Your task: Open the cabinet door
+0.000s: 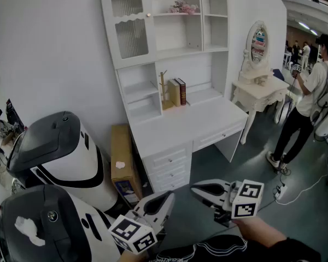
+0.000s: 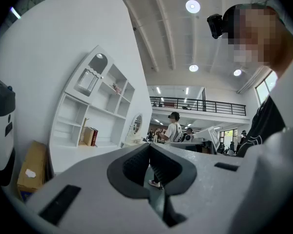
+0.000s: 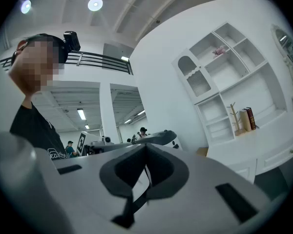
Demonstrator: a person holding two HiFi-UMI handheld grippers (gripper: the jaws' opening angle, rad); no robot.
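At the far left stands a big white and black machine (image 1: 60, 152), with a brown box (image 1: 122, 160) just beside it. Next comes the white desk (image 1: 180, 132) with shelves (image 1: 186, 37) on top. The cabinet door (image 1: 130, 23) is high up at the left end of those shelves. It is shut. Its little knob (image 1: 149, 15) sits on its right edge, so I think that is the part to pull.

Low down, the left tool (image 1: 168, 196) and the right tool (image 1: 195, 189) are held level, well apart from the door. I think the job has not started yet. Both tools are closed, with nothing in them.

Only the head view shows both tools together, and the drawers (image 1: 169, 168) under the desk. The left tool's view shows its two halves pressed together, and the ceiling lights (image 2: 192, 6). The right tool's view shows its own halves touching, with the door seen from the side.
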